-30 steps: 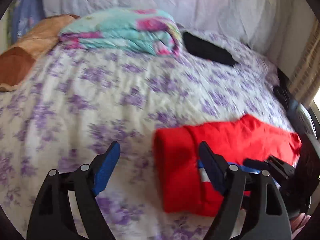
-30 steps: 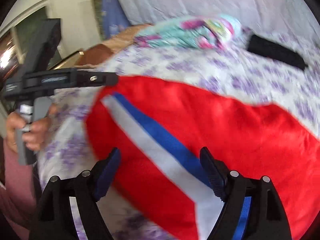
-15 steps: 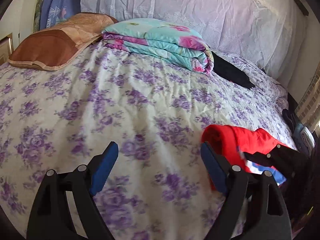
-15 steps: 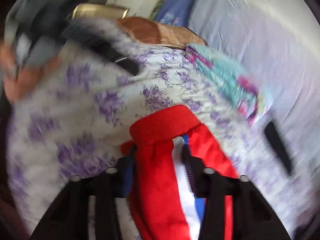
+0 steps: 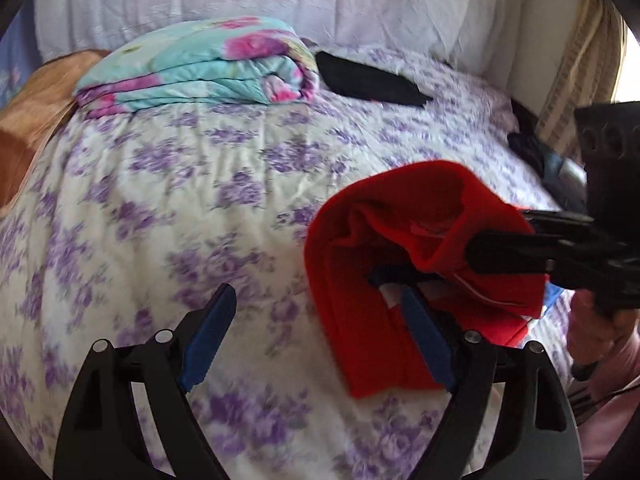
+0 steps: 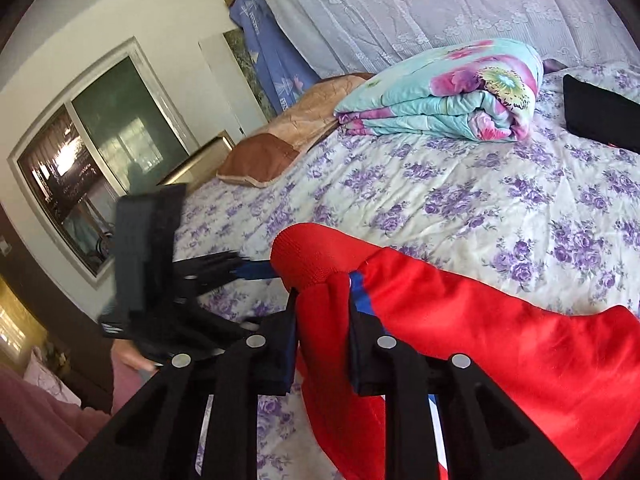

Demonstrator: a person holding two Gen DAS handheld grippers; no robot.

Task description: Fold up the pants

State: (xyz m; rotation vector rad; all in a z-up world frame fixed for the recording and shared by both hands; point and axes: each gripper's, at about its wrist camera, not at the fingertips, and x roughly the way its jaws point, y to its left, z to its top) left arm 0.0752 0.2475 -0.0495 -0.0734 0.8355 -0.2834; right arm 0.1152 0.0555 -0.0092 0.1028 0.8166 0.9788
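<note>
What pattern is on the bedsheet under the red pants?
Purple flowers on a cream ground; the bedsheet shows best in the right wrist view.

Daylight is flooding both fisheye views, blowing out at two o'clock past the curtain (image 5: 576, 68) in the left view and glaring off the window (image 6: 76, 184) at nine o'clock in the right. Motion blur is smearing the bedsheet (image 5: 168, 216); black vignetting is curving every edge.

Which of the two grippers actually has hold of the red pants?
The right gripper: its jaws have just been closing and pinch a bunch of the red pants. The left gripper stands open, gripping nothing.
</note>
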